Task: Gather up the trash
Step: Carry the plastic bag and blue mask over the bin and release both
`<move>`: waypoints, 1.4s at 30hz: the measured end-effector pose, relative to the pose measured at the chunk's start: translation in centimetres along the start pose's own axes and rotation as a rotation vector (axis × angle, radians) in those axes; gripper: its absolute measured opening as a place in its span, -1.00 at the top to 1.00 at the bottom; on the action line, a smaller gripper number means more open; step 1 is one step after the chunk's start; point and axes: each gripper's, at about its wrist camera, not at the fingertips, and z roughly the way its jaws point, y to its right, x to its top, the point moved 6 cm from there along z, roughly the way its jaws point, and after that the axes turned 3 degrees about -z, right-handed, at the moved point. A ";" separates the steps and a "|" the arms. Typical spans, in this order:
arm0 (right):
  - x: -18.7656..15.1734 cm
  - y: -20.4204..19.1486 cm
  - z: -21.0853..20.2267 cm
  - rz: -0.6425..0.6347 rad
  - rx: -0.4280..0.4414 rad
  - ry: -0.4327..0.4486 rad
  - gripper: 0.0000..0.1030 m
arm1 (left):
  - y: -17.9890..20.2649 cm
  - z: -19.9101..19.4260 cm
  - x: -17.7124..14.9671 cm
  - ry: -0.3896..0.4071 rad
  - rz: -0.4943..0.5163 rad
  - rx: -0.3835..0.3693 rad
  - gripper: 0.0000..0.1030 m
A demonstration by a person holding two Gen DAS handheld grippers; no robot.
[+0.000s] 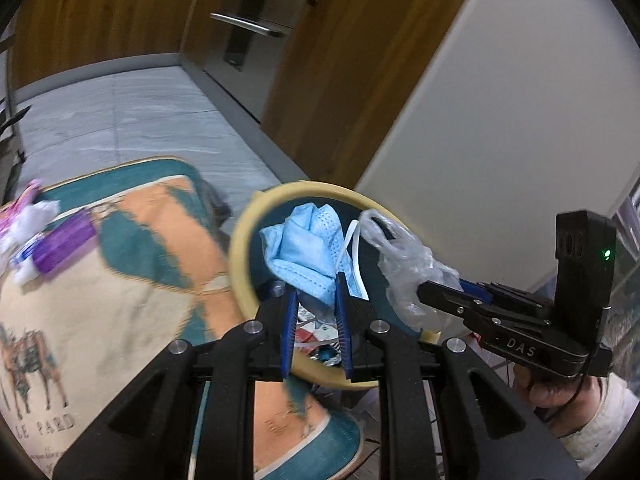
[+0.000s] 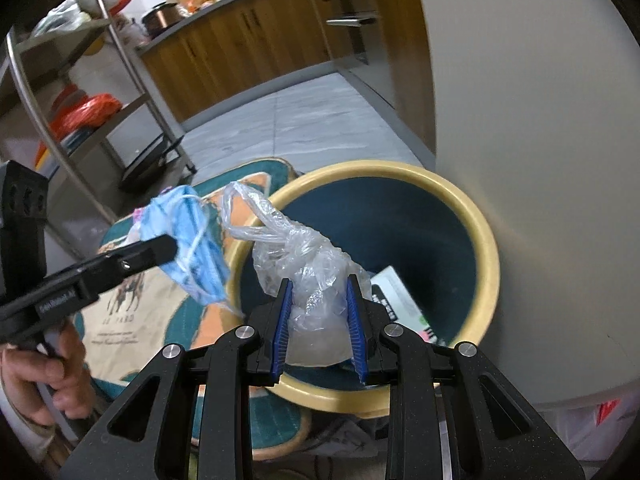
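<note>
Landmark: trash bin [image 2: 476, 216], dark teal inside with a cream rim, standing on the floor against a pale wall panel [image 2: 540, 120].

Left gripper [image 1: 316, 300]: jaws narrow, clamped on a blue face mask [image 1: 308, 248]. The mask hangs over the bin's rim on the rug side; in the right wrist view it sits just outside the rim. White ear loop dangles off it.

Right gripper [image 2: 320, 300]: jaws pinched on a clear plastic bag [image 2: 304, 264], knotted, its loop handles sticking up. The bag is over the bin mouth, near side. Inside the bin: a white printed carton [image 2: 404, 300] leaning on the wall, with paper scraps [image 1: 316, 336] at the bottom.

Surface: a patterned rug [image 1: 132, 280], teal, peach and cream with a horse print, lies under and beside the bin. On the rug, well apart from the bin: a purple packet [image 1: 64, 248] and white crumpled tissue [image 1: 24, 224], touching each other.

Room: grey tiled floor [image 1: 132, 120] beyond the rug. Wood cabinets [image 2: 248, 44] run along the far side with a steel appliance [image 1: 256, 32] set in, bar handles. A steel rack [image 2: 80, 92] stands past the rug from the bin, red bags [image 2: 86, 114] on its shelves. Countertop clutter too blurred to call.
</note>
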 end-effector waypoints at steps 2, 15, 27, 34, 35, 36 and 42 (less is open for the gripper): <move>-0.2 0.5 0.1 0.010 -0.007 -0.009 0.46 | 0.8 1.2 -0.1 -0.017 0.029 -0.001 0.67; -1.6 1.6 1.4 0.039 -0.034 -0.081 0.43 | 1.9 5.6 -2.0 -0.109 0.084 0.020 0.38; -0.8 1.5 1.1 0.066 -0.042 -0.048 0.07 | -0.4 2.4 -0.7 -0.040 0.058 0.068 -0.20; 0.5 -0.3 0.7 0.040 -0.022 -0.005 -0.18 | -3.0 -0.3 -0.2 -0.008 0.051 0.134 -0.39; 0.7 -0.8 0.7 0.034 -0.014 -0.001 -0.20 | -3.4 -0.7 -0.1 -0.004 0.049 0.144 -0.41; 0.9 -1.0 0.7 0.029 -0.009 0.002 -0.23 | -4.1 -1.2 -0.1 0.000 0.044 0.158 -0.42; 1.8 -3.3 1.2 -0.003 0.026 0.011 -0.30 | -7.6 -3.6 -0.1 0.007 0.026 0.229 -0.45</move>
